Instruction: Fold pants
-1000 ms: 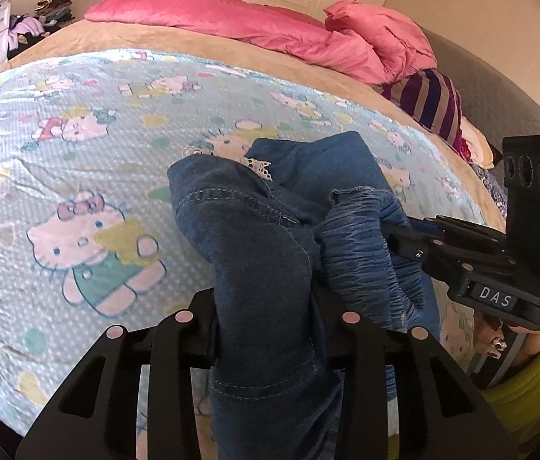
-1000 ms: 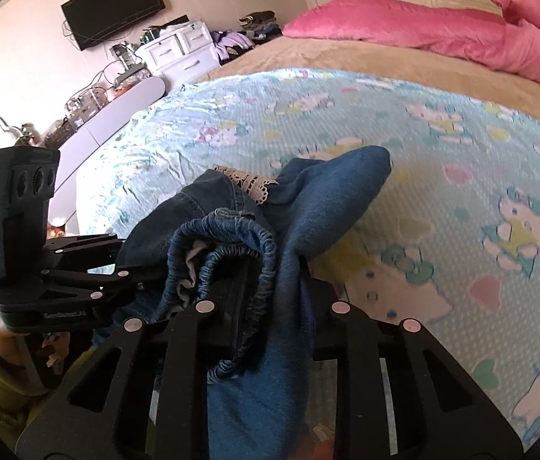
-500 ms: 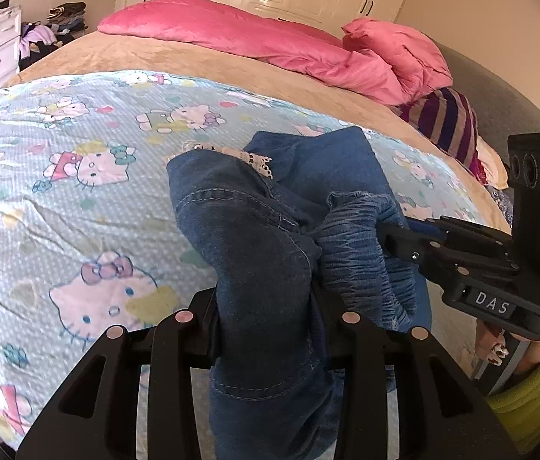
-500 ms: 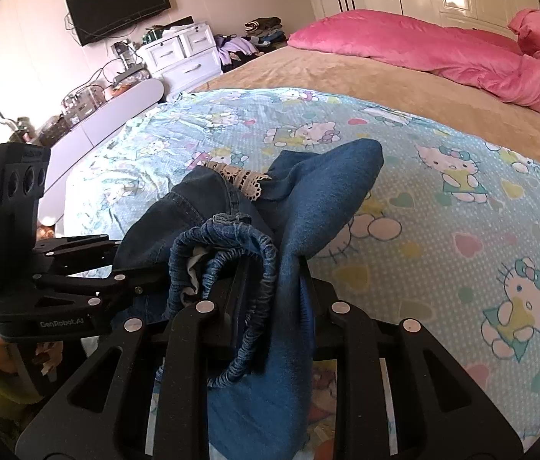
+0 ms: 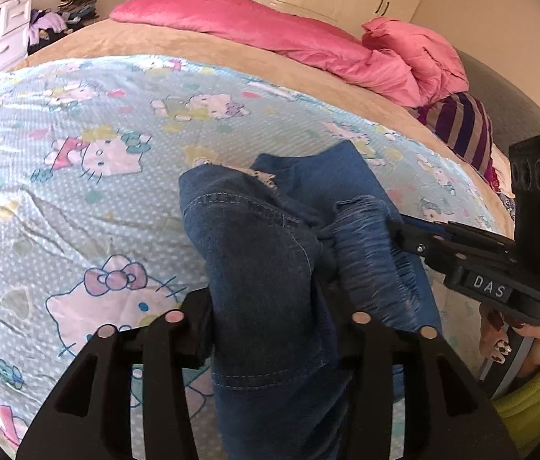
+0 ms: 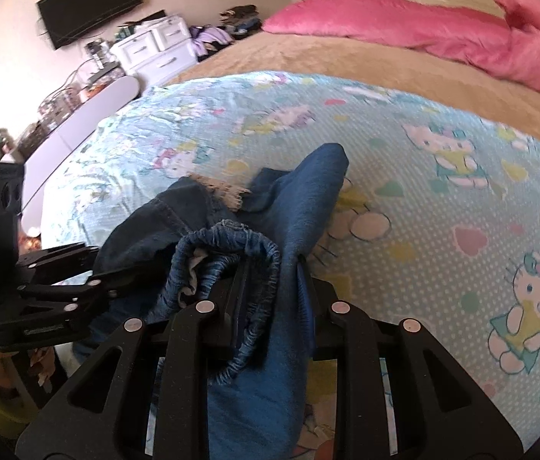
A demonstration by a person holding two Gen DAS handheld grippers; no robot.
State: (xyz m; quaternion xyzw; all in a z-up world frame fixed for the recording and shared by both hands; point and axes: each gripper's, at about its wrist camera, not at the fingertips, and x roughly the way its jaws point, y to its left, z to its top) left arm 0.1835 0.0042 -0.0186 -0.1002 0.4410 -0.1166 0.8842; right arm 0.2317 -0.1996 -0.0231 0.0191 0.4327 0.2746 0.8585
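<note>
on the left, the black two-finger left gripper (image 5: 266, 329) has its jaws closed narrow on a thick fold of the dark blue denim pants (image 5: 262, 253), which hang bunched between both tools above the pale blue cartoon-cat bedsheet (image 5: 78, 176), their far ends resting on it. the pinch takes several layers near a stitched seam; if the grip is shallow, the heavy denim could creep out under its own weight once the garment is lifted or spread.

in the middle, a frayed lace-like edge (image 6: 220, 188) and one leg end point away from the tools, loosely heaped. judging by this, the pants are not yet laid flat, so any fold made now would trap twists and come out lopsided.

to the right, the black two-finger right gripper (image 6: 270, 306) is clamped on the gathered elastic waistband (image 6: 227, 253). that ruched band is springy and rounded, so it may roll out of the jaws. the two grippers sit close together; pulling them apart unevenly could drag the sheet into wrinkles or let one side drop toward the bed's near edge.
</note>
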